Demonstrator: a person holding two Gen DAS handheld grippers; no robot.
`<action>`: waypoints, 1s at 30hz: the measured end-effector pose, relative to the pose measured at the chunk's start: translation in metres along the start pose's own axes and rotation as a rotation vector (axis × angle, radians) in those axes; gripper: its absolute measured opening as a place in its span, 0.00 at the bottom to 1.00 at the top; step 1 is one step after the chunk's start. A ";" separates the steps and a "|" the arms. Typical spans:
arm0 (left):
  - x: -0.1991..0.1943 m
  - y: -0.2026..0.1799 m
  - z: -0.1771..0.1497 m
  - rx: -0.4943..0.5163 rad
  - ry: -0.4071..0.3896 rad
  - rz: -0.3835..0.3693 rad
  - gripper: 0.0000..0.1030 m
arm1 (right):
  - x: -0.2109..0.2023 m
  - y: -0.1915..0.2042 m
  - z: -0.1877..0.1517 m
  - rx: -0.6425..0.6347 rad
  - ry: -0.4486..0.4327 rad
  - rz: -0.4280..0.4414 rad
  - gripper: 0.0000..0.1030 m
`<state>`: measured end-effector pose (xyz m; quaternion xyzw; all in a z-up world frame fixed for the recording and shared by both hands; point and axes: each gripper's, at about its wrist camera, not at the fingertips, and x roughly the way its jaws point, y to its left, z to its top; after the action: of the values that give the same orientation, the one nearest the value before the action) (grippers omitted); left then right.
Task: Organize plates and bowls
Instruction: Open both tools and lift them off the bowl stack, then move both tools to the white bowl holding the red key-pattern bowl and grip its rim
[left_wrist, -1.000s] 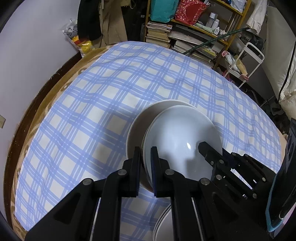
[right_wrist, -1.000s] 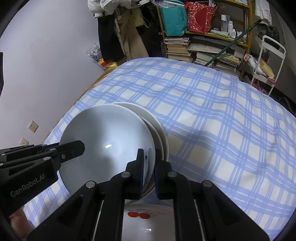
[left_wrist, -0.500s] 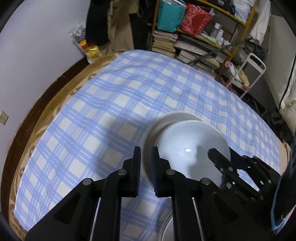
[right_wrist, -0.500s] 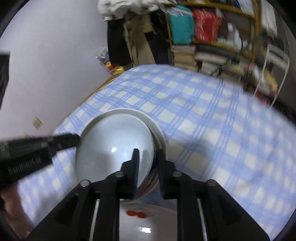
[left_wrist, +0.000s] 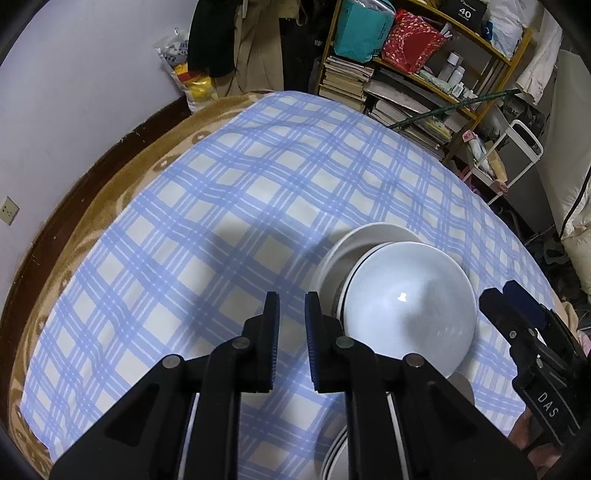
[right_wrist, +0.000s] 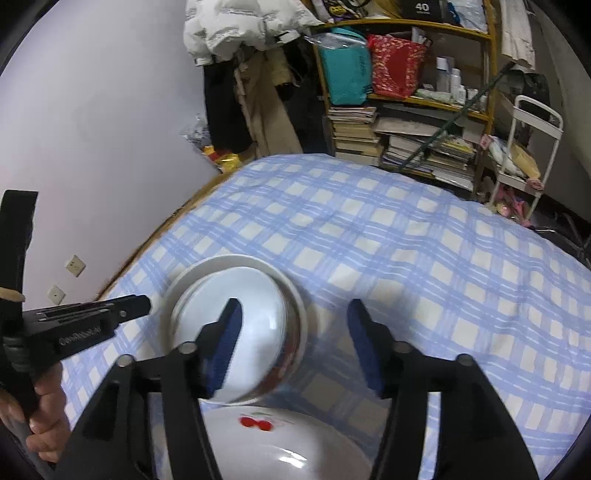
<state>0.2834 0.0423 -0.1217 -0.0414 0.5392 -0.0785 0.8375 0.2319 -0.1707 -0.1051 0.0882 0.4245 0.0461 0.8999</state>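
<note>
The right gripper (right_wrist: 293, 343) has just let go. A second ago its pads were pinched on the near rim of the pale bowl (left_wrist: 410, 306); now the jaws have sprung wide apart and hold nothing, and the tool has lifted clear, so the bowl shows beneath and between the spread fingers without touching either. The left gripper (left_wrist: 291, 343), which was clamped on the opposite rim, has also come off: its fingers stand only a narrow slit apart with just checked cloth showing through the gap, and it has slid off to the bowl's left side.

The bowl sits nested on the stacked plates (left_wrist: 364, 236), a wider white rim showing behind it, on the blue checked bedspread (left_wrist: 229, 192) toward its near edge. It looks settled rather than rocking, though the right view is slightly blurred. Closer still, right at the near edge, lies a white dish with red cherries (right_wrist: 258, 424), apart from the stack.

So this placing appears done: both tools are free. The cherry dish looks the likely next piece, I'd guess.
</note>
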 end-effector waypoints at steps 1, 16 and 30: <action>0.001 0.000 0.000 0.003 0.007 -0.003 0.14 | 0.000 -0.004 0.000 0.006 0.007 -0.007 0.66; 0.006 -0.001 0.001 -0.005 0.028 -0.062 0.17 | 0.030 -0.060 -0.021 0.206 0.173 -0.008 0.84; 0.016 -0.002 0.003 0.006 0.058 -0.063 0.22 | 0.055 -0.054 -0.024 0.222 0.264 0.042 0.83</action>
<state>0.2927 0.0371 -0.1346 -0.0538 0.5615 -0.1077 0.8187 0.2482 -0.2121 -0.1722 0.1890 0.5396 0.0288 0.8199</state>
